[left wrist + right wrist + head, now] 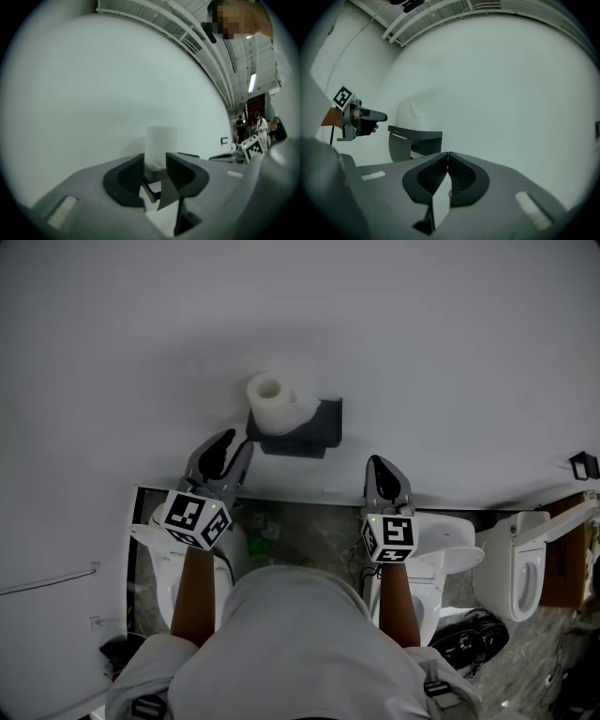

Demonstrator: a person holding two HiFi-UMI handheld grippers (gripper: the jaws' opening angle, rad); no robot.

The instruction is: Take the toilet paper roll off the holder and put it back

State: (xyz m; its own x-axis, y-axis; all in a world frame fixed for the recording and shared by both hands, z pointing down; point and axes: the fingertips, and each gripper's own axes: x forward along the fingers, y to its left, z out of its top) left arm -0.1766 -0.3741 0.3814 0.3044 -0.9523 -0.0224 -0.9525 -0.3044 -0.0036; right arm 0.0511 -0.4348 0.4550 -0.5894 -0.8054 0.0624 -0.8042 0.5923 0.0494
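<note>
Pick-off is apparently being lined up: toilet paper roll (274, 401) is being carried upright on the holder's (314, 427) left end, left gripper (232, 444) is being held part-open and empty just short of it, right gripper (378, 461) closed and empty, so wider jaws are being called for next.

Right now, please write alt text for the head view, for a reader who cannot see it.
Seen from above, a white toilet paper roll stands upright on a dark holder on a white wall. The left tool points toward it, jaws apart, not touching; the right tool, shut and empty, is held further right.
</note>
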